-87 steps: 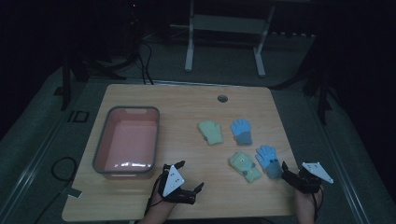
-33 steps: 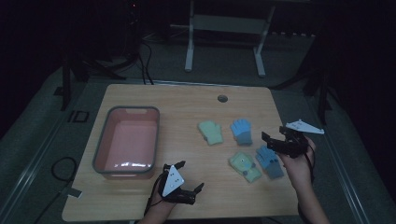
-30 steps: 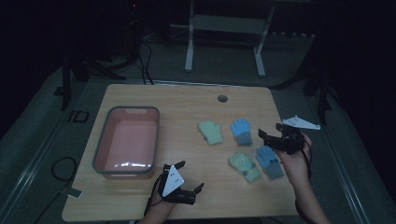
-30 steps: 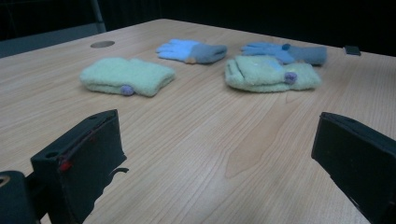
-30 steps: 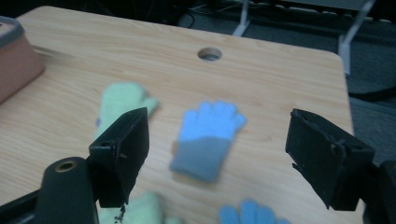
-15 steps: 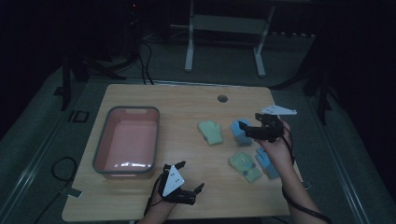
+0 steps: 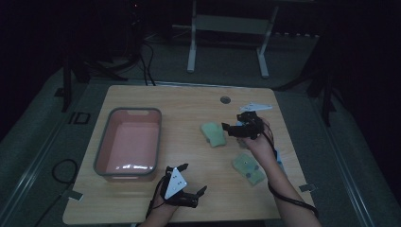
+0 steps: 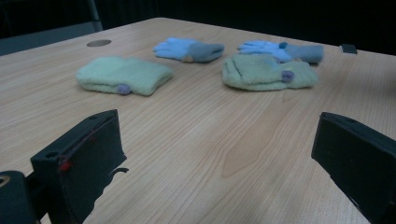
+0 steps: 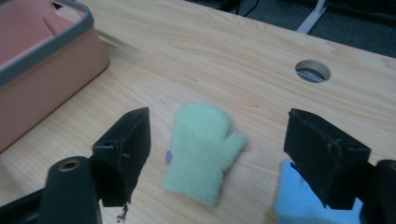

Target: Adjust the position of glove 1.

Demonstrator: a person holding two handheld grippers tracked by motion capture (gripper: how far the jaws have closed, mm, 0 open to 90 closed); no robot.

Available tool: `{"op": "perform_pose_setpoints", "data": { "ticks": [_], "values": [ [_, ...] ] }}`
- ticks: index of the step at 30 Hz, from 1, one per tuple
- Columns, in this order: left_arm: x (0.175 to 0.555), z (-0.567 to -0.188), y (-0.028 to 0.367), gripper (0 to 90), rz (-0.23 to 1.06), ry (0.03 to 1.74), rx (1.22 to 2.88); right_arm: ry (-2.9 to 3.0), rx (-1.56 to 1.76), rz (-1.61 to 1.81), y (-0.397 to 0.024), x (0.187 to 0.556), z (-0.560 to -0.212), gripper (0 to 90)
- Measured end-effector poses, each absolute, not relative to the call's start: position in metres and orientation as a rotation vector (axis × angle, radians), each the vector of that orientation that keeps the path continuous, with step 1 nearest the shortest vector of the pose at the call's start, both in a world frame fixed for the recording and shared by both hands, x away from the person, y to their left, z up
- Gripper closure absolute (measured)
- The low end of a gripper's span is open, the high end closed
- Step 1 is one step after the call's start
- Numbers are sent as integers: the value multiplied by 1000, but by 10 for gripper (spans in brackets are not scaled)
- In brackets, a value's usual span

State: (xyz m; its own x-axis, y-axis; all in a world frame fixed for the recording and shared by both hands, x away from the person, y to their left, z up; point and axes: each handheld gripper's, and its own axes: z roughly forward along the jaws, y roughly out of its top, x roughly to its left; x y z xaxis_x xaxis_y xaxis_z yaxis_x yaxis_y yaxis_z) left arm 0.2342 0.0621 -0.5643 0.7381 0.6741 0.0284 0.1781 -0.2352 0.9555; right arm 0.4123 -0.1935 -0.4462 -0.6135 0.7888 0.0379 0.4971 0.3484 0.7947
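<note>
Wood table (image 7: 189, 101); right hand-held gripper (image 9: 212, 140) wide open, empty, over green mitten (image 9: 201, 149), prob. not touching.

Green mitten (image 9: 201, 151) on the table (image 9: 196, 51), framed between wide-spread black fingers (image 9: 123, 151).

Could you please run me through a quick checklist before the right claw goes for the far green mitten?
1. Right claw open wide enough for the mitten: ok, jaws apart, nothing between them.
2. Green mitten lined up between the jaws: ok, centred ahead.
3. Mitten free of its neighbours: ok, flat on the table, apart from the blue glove.
4. Pink bin ready: ok, nothing inside.
5. Left claw out of the way: ok, open, parked at the near edge.
6. Jaw height above the mitten: cannot tell.
</note>
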Motion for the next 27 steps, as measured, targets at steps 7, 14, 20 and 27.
{"op": "perform_pose_setpoints", "data": {
  "ticks": [7,14,20,27],
  "values": [
    [234,-564,62,23,536,667,1782,2286,1145,1113,-175,423,-466,332],
    [234,-564,62,23,535,664,1783,2343,1154,1070,-161,435,-487,462],
    [234,-564,62,23,532,664,1783,2383,1137,1027,-153,444,-504,567],
    [234,-564,63,23,531,665,1780,2409,1090,962,-146,452,-517,580]
  ]
}}
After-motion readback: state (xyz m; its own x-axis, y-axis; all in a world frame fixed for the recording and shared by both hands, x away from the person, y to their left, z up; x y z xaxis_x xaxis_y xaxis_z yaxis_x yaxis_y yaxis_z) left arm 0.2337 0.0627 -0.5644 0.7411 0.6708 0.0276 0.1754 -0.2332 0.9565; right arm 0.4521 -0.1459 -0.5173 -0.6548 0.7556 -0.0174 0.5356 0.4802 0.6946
